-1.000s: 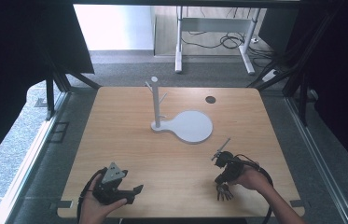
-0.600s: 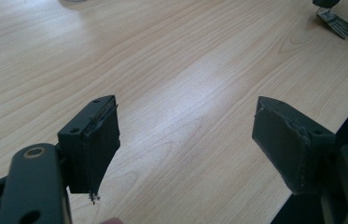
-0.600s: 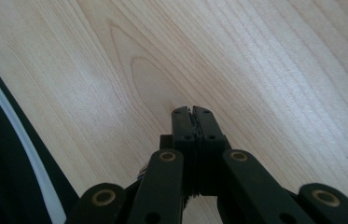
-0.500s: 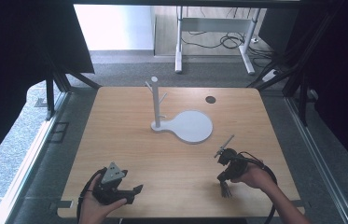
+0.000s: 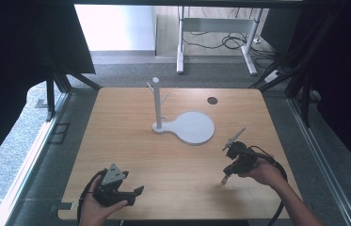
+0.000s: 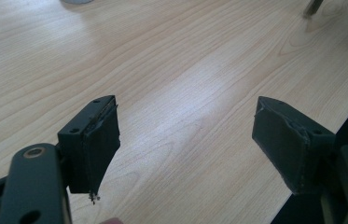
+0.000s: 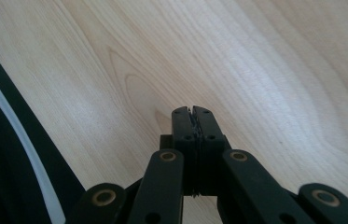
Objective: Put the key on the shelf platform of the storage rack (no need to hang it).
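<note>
The left gripper (image 6: pixel 185 140) is hovering with fingers (image 6: pixel 94 140) spread wide over bare wooden surface (image 6: pixel 185 70); the right gripper (image 7: pixel 192 112) is pointing down, fingers pressed together, empty. The white stand (image 5: pixel 182 123) is sitting well ahead.

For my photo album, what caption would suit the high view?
A person at a wooden table holds two grippers, left open, right shut, before a white stand.

Pale wood and matt black

The counter (image 5: pixel 131 141) is light, smooth wood grain with a soft sheen; the white stand (image 5: pixel 185 127) looks matt plastic.
</note>
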The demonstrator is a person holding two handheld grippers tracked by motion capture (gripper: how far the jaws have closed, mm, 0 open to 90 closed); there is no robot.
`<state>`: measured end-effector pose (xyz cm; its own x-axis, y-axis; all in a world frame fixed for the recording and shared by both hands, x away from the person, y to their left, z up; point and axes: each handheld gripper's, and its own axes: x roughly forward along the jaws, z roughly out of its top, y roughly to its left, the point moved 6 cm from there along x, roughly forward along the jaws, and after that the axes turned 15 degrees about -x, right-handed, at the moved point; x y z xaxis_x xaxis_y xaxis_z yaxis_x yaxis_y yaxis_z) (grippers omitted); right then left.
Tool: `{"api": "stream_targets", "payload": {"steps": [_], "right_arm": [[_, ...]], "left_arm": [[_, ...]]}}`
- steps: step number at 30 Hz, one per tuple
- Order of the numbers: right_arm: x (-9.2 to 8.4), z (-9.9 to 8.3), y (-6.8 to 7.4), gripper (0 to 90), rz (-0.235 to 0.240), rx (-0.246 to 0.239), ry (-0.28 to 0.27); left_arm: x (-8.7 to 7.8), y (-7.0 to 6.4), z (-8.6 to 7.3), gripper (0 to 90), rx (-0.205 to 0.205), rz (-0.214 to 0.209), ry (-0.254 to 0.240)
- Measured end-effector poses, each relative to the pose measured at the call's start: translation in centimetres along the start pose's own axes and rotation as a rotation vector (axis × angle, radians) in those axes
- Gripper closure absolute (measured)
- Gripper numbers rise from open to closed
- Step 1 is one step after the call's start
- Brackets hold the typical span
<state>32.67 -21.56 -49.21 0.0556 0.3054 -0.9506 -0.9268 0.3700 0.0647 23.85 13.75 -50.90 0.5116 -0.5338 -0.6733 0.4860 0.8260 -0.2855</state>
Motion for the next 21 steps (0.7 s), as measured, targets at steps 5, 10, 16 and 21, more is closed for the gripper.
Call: {"api": "stream_targets", "payload": {"steps": [5, 10, 16, 21], "right_arm": [[-1.6, 0.4, -0.5, 89.3, -0.026, 0.005, -0.016], [-2.3, 0.9, -0.7, 89.3, -0.031, 0.002, -0.020], [-2.3, 1.4, -1.0, 89.3, -0.023, 0.000, -0.020], [-2.4, 1.7, -1.2, 89.3, -0.023, 0.000, -0.020]], "left_arm": [[0.0, 0.0, 0.0, 23.5, 0.001, -0.001, 0.001], [0.0, 0.0, 0.0, 23.4, 0.000, -0.002, 0.000], [-0.1, 0.1, 0.0, 23.4, 0.000, 0.000, -0.001], [-0.1, 0.1, 0.0, 23.4, 0.000, 0.000, 0.001]]}}
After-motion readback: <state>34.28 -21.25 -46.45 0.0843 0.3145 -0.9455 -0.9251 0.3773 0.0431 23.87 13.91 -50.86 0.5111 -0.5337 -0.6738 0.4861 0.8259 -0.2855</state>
